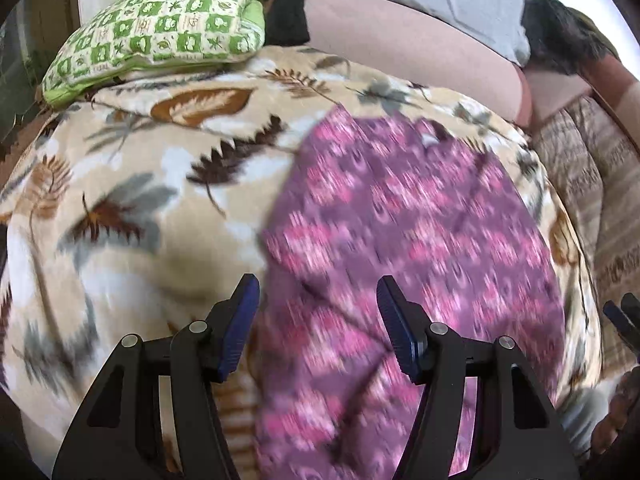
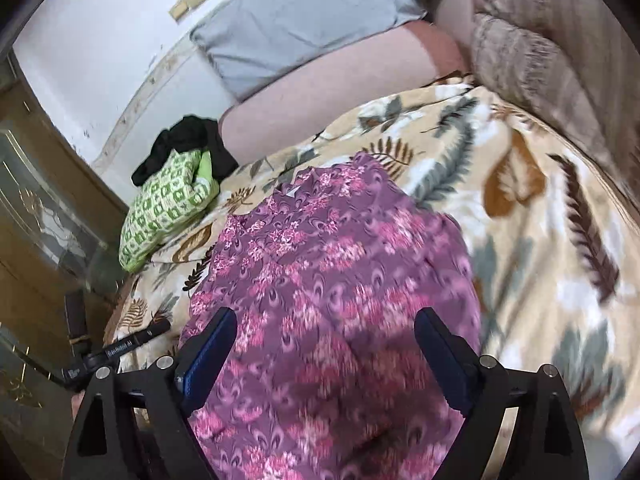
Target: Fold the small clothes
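A purple garment with pink flower print [image 1: 400,216] [image 2: 328,256] lies spread on a beige leaf-patterned blanket [image 1: 132,184] [image 2: 532,216]. Its collar end points away from me. In the left wrist view my left gripper [image 1: 318,296] hangs open over the garment's near left part, its blue pads [image 1: 240,320] apart with no cloth pinched between them. In the right wrist view my right gripper [image 2: 326,320] stands wide open above the garment's near half and holds nothing. The picture is blurred by motion.
A folded green-and-white patterned cloth [image 1: 160,28] [image 2: 168,208] and a black cloth [image 1: 284,0] [image 2: 188,140] lie at the blanket's far left. A pink bolster [image 1: 400,48] [image 2: 328,84] lies behind, a brown striped cover [image 1: 592,184] to the right, and a wooden cabinet [image 2: 40,220] to the left.
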Motion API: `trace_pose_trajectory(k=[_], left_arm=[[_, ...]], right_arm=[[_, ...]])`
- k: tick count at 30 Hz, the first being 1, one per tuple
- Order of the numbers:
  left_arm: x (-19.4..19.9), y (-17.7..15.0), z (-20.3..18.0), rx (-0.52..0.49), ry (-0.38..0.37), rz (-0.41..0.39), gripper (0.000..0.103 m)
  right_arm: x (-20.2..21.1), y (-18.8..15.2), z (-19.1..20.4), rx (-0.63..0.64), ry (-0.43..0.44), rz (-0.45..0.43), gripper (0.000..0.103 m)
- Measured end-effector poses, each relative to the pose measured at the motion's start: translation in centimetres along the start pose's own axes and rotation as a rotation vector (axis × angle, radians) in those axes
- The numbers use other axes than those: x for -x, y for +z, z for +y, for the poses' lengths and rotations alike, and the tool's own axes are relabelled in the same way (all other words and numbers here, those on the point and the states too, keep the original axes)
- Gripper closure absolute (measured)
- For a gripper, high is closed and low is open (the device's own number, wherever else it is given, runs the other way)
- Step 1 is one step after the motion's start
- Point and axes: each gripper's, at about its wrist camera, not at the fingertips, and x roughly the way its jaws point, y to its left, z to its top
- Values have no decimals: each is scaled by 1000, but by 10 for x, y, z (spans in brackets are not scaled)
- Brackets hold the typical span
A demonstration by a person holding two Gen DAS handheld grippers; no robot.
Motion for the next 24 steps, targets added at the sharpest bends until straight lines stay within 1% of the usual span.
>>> trace_pose_trajectory(k=[1, 3, 4, 6, 9, 10, 11, 12, 13, 14, 15, 18, 19, 20, 21, 22, 23, 24], left_arm=[[-7, 14, 4, 2, 8, 5, 42], [-21, 37, 9, -3, 20, 18, 42], [-33, 52, 12, -5, 30, 25, 42], [-52, 74, 17, -6, 36, 36, 42], [-96, 108, 19, -6, 0, 99, 42], [-109, 115, 17, -6, -12, 119, 42], [-120, 121, 14, -9, -15, 139, 42], [-131, 127, 10, -18, -14, 159, 42], [-144, 135, 5, -33, -18, 175, 42], [-151, 140, 2, -43, -25, 181, 42], [-160, 146, -2, -57, -30, 190, 42], [-193, 155, -8, -56, -58, 263, 42], [-202, 156, -8, -49, -47, 280, 46], [-202, 157, -10, -52, -27, 262, 55], [-199, 159, -11, -60, -17, 243, 91], [-196, 162, -10, -46, -52, 262, 96], [-189, 165, -7, -25, -61, 257, 96], [-180, 170, -5, -23, -58, 227, 97]], right_arm=[[-12, 17, -1, 6, 7, 10, 14], [-29, 39, -1, 13, -3, 14, 14], [-44, 58, -6, 23, -8, 24, 14], [-67, 83, -18, 19, -10, 44, 14], [-114, 123, -39, 17, 16, 118, 14], [-136, 138, -46, 8, 12, 154, 14], [-150, 146, -51, 5, 10, 177, 16], [-169, 157, -55, 11, 0, 203, 24], [-186, 166, -59, 19, -30, 225, 28], [-199, 172, -61, 28, -50, 245, 37], [-212, 176, -63, 32, -60, 267, 43], [-254, 182, -72, 47, -80, 343, 49], [-264, 181, -73, 61, -88, 366, 50], [-274, 179, -74, 81, -126, 377, 59], [-279, 178, -76, 93, -160, 379, 81], [-280, 179, -77, 96, -171, 377, 94], [-275, 182, -78, 88, -163, 355, 96], [-268, 186, -77, 90, -155, 329, 96]])
